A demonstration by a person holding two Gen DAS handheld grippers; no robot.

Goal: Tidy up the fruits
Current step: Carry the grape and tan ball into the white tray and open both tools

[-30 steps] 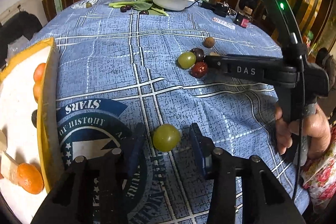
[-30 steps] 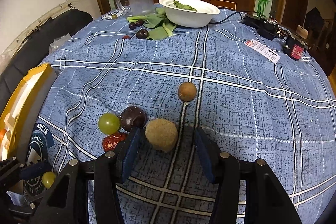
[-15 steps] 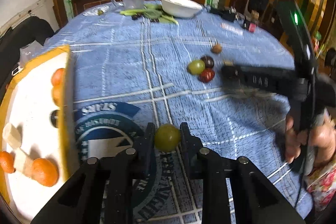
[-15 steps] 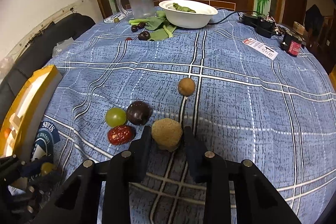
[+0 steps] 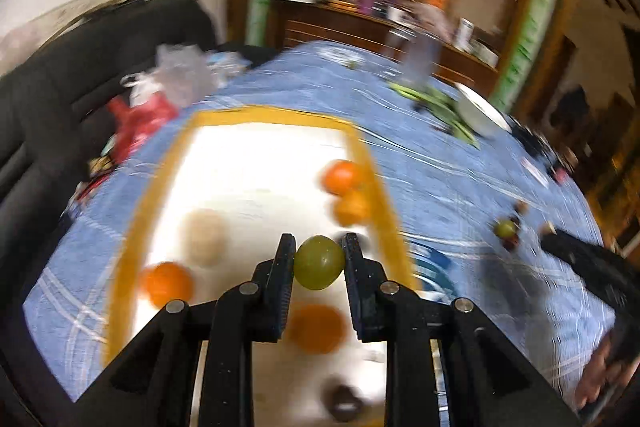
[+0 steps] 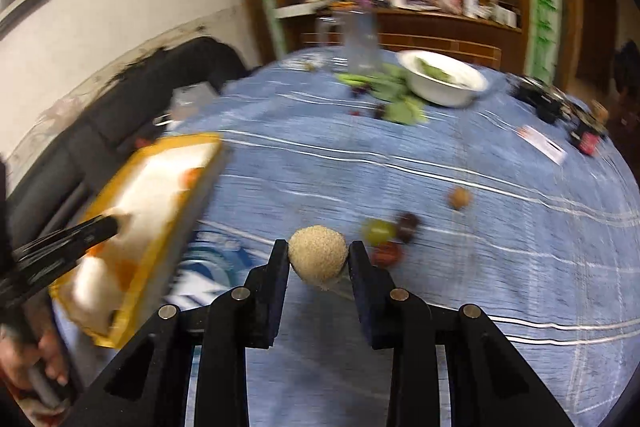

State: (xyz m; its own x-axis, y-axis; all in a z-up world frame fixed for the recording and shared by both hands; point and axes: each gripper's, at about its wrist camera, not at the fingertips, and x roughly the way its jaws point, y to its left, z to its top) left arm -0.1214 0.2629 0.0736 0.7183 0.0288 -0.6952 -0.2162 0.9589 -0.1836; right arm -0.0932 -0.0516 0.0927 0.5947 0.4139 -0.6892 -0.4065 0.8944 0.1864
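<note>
Blue plaid cloth is covering the tabletop (image 5: 460, 187), with a dark wooden sideboard blurring behind it. Seen from the left wrist, the left hand-held gripper (image 5: 319, 259) is pinching a green grape (image 5: 319, 262) between its two pads, holding it above the yellow-rimmed white tray (image 5: 256, 115). Directly beneath and ahead of this gripper, oranges are lying in the tray: two (image 5: 346, 189) just ahead to its right against the rim, one (image 5: 168, 283) to its left, and one (image 5: 317, 327) under its fingers. A pale round item (image 5: 204, 233) is sitting ahead-left, too blurred to name. Far off to the right, a small cluster of fruit (image 5: 507, 230) is resting on the cloth, and a white bowl (image 5: 480, 115) is standing farther ahead.

From the right wrist, the right hand-held gripper (image 6: 318, 261) is clamping a rough tan round fruit (image 6: 318, 259) and holding it over the cloth. Just ahead to its right, another green grape (image 6: 378, 230), a dark plum-like fruit (image 6: 408, 222) and a red fruit (image 6: 386, 254) are lying close together, with a small brown fruit (image 6: 459, 198) farther out. The tray (image 6: 160, 227) is sitting to this gripper's left, where the other gripper's black finger is reaching over it. A white bowl (image 6: 444, 85) holding greens is standing far ahead.
</note>
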